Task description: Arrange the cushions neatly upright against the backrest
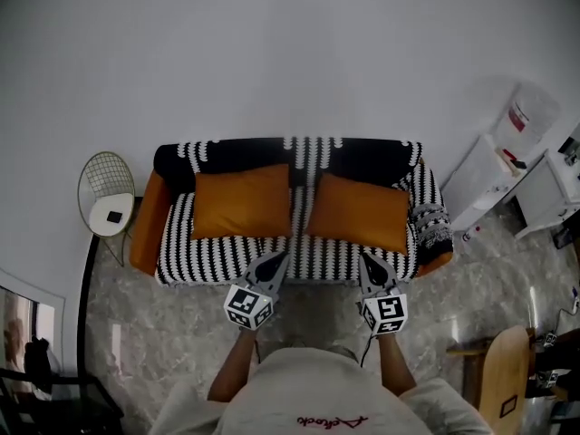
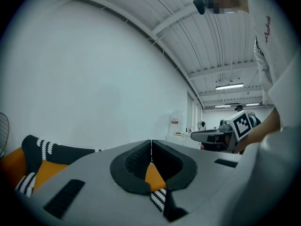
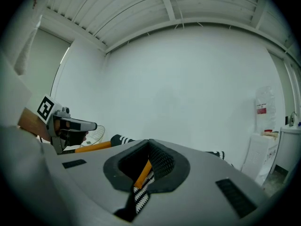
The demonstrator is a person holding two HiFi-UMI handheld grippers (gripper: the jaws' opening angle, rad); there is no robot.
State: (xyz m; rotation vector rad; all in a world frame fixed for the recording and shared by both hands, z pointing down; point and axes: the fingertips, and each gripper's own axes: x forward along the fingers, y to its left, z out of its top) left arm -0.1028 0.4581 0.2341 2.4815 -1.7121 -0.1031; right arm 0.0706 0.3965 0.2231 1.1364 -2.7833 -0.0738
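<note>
Two orange cushions lean against the backrest (image 1: 245, 152) of a black-and-white striped sofa (image 1: 308, 257). The left cushion (image 1: 241, 199) stands fairly square; the right cushion (image 1: 359, 210) is tilted a little clockwise. My left gripper (image 1: 277, 259) hovers at the sofa's front edge, shut with nothing in it. My right gripper (image 1: 366, 259) is beside it, also shut and empty. In the left gripper view the jaws (image 2: 151, 144) meet, and a strip of orange cushion (image 2: 153, 177) shows below them. In the right gripper view the shut jaws (image 3: 149, 144) frame another orange strip (image 3: 142, 172).
A round wire side table (image 1: 107, 193) stands left of the sofa. White cabinets and bags (image 1: 497, 175) sit at the right. A wooden chair (image 1: 506, 379) is at the lower right, a dark rack (image 1: 54, 397) at the lower left. The floor is marble.
</note>
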